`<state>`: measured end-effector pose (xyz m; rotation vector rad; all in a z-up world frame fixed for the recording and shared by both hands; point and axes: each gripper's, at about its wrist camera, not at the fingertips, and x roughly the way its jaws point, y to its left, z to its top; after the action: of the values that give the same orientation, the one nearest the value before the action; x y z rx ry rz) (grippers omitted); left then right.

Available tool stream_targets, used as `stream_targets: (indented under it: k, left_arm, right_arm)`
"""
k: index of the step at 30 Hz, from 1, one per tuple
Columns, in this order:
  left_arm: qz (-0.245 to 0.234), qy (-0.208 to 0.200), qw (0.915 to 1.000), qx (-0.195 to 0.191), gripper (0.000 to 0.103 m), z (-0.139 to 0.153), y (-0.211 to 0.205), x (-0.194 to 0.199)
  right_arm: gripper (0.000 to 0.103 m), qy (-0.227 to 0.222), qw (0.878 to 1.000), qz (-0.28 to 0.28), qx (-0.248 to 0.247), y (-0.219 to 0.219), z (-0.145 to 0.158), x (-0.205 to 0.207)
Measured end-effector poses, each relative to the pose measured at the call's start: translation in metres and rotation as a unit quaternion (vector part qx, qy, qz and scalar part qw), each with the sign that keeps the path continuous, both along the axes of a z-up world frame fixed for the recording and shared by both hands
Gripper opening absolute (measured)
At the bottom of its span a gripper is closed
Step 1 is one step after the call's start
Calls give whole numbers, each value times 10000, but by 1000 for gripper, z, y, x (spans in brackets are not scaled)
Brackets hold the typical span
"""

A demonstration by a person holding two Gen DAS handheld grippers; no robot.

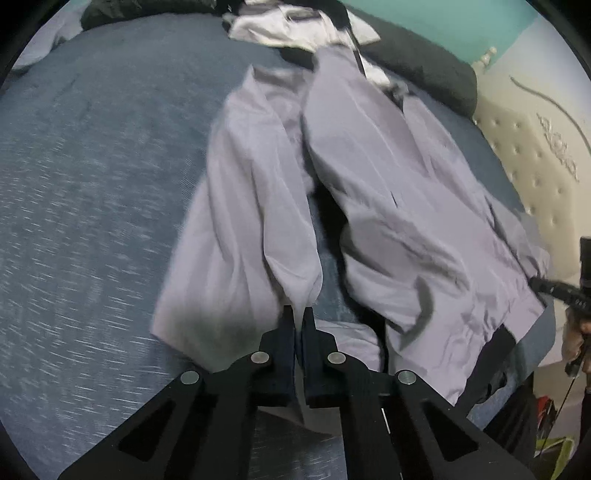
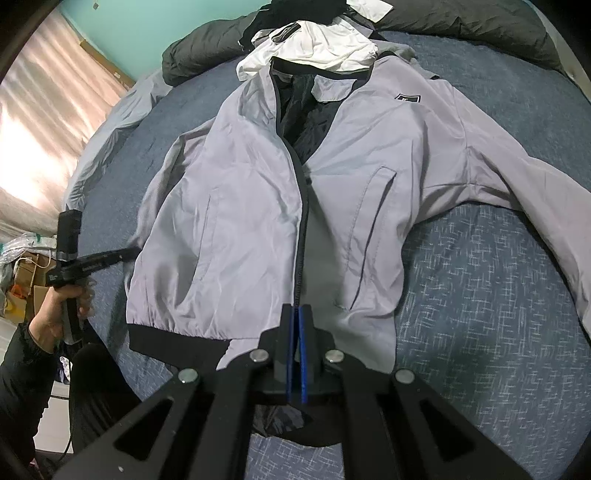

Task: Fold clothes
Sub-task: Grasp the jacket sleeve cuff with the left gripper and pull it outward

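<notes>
While we are looking along the left wrist view, our left gripper (image 1: 299, 314) is pinching a fold of the pale lilac-grey zip jacket with black hem and collar (image 1: 388, 206), its jaws closed tight on the cloth of the sleeve. That jacket is lying spread across the blue woven bedspread (image 1: 92, 184), with a crumpled white garment (image 1: 280, 22) past its collar. At the right edge our right hand (image 1: 576, 339) is showing, gripping its tool.

Turning to the right wrist view, our right gripper (image 2: 297, 314) is sitting at the jacket's (image 2: 240, 206) lower front by the zip, jaws shut on the fabric edge. Our left hand (image 2: 62, 306) is holding its gripper at the jacket's side hem.
</notes>
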<state>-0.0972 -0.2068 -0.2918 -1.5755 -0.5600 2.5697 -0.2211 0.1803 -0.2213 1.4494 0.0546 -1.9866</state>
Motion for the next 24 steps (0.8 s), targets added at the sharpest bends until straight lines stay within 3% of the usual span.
stream_targets:
  k: [9, 12, 17, 21, 24]
  left_arm:
    - [629, 398, 9962, -462, 2, 61, -75, 1]
    - [829, 321, 9941, -616, 2, 67, -107, -10]
    - [1061, -34, 9929, -541, 8, 44, -131, -20]
    - [1151, -61, 9919, -525, 39, 37, -140, -12]
    - [1169, -8, 9929, -218, 50, 34, -140, 1]
  right_arm:
    - [2, 29, 10000, -4, 11, -1, 2, 1]
    - [2, 37, 10000, 0, 62, -4, 2, 0]
    - [2, 42, 9999, 9, 122, -9, 2, 0]
    - [2, 60, 9998, 68, 178, -13, 3, 1]
    - [2, 41, 9998, 51, 162, -13, 2, 0]
